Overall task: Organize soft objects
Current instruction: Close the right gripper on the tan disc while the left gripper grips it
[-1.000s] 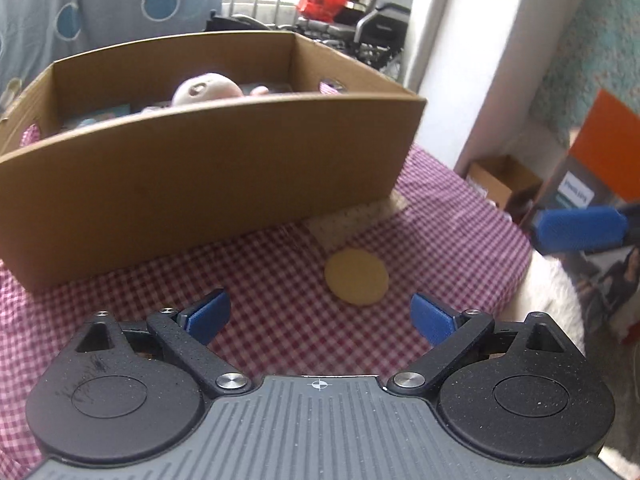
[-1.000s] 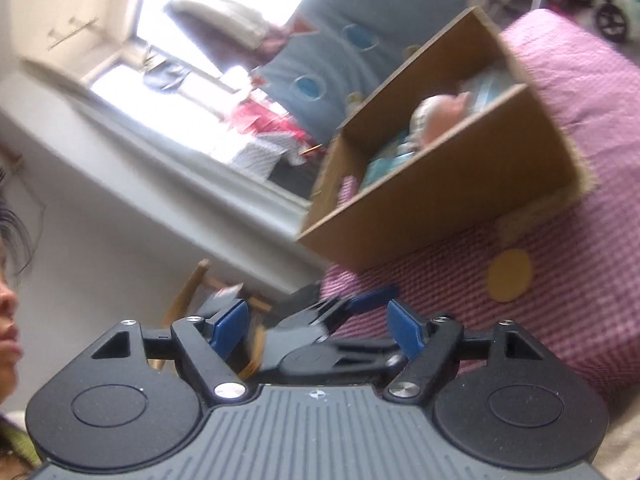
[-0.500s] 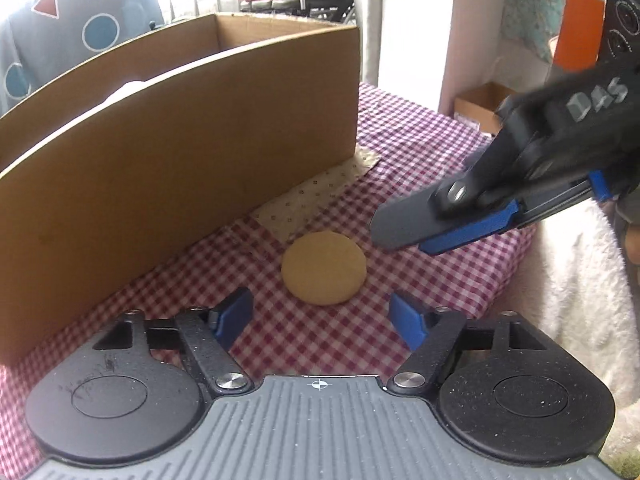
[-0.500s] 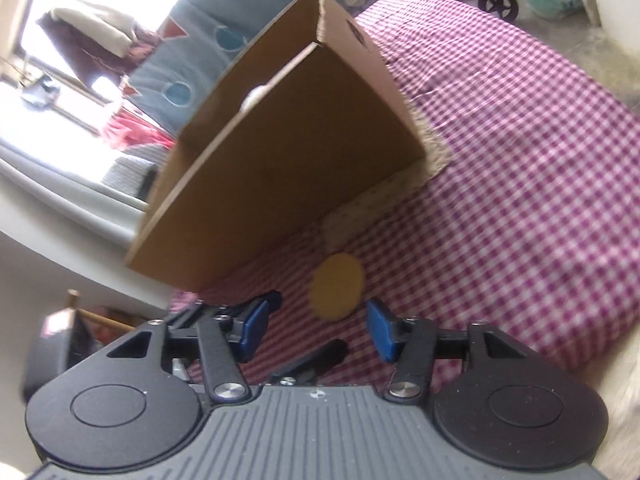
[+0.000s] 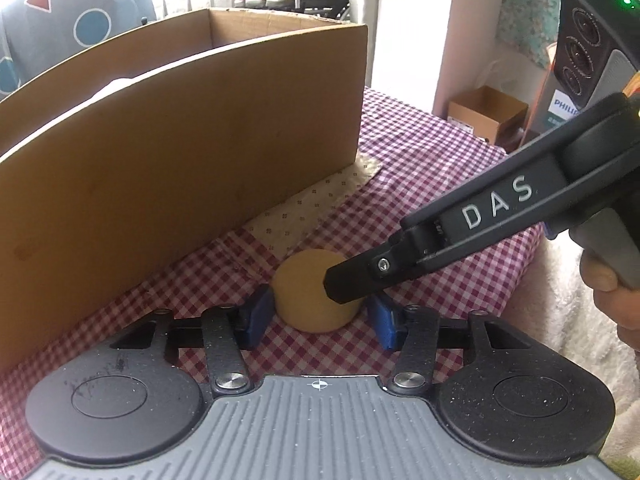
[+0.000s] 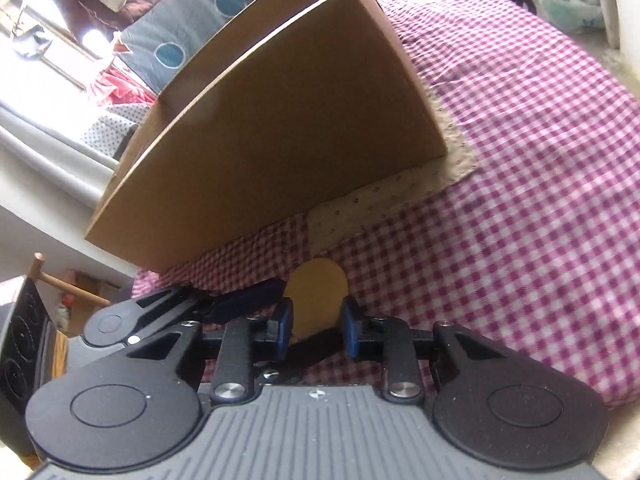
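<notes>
A round tan sponge pad lies on the red-checked cloth in front of the cardboard box. My left gripper is low at the cloth, its blue pads either side of the sponge, left pad touching, right pad just clear. My right gripper comes in from the right; its black finger lies over the sponge's right part. In the right wrist view the sponge stands edge-up between the right gripper's blue pads, which are narrowed around it; I cannot tell if they squeeze it. The left gripper's finger shows beside it.
A beige dotted cloth lies under the box's corner. The table's edge drops off at the right, with a white fluffy rug and a small carton on the floor. A patterned cushion is behind the box.
Both grippers have moved down and in onto the sponge and both have narrowed. The sponge now stands tilted up between the right gripper's pads instead of lying flat.
</notes>
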The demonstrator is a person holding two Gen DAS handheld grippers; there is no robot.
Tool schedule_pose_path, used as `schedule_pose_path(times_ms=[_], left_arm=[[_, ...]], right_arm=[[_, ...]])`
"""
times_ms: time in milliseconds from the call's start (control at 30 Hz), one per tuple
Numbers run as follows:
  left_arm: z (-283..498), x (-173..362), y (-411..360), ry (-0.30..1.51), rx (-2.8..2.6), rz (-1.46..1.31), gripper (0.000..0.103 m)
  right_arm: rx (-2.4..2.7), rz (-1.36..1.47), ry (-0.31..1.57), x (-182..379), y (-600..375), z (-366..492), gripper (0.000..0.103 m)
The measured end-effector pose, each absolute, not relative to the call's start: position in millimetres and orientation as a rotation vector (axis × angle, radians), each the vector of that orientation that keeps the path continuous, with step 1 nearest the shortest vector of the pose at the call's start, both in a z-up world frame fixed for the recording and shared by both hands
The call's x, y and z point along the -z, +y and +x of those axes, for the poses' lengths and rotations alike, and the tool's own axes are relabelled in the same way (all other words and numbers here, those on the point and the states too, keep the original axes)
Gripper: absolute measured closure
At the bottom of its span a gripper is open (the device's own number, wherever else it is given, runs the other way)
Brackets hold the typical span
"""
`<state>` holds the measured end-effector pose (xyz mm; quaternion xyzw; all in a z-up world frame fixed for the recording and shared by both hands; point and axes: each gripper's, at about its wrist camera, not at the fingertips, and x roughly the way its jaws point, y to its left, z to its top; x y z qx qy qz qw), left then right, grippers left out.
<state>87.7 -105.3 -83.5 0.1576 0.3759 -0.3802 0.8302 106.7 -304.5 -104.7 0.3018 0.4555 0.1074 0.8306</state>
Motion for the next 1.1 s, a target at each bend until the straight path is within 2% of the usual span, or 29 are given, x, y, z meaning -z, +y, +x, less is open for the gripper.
schedule_pose_path(times_ms=[100, 300, 867, 1000, 1100], left_arm=[[90, 85, -102, 0.800, 0.795, 0.321, 0.057], [93, 85, -94, 0.805, 0.800, 0.274, 0.059], [100, 86, -75, 0.814, 0.823, 0.211, 0.061], [104, 88, -71, 0.823, 0.822, 0.181, 0.068], [109, 88, -66, 0.836, 0.826, 0.148, 0.068]], right_arm=[[-0.273, 0.748, 0.932, 107, -315, 104, 0.074], [-0.338, 0.930, 0.894, 118, -333, 106, 0.074], [-0.221, 0.897, 0.925, 119, -330, 131, 0.075], [-0.181, 0.921, 0.930, 121, -337, 129, 0.075], [-0.173, 0.949, 0.951, 126, -338, 130, 0.074]])
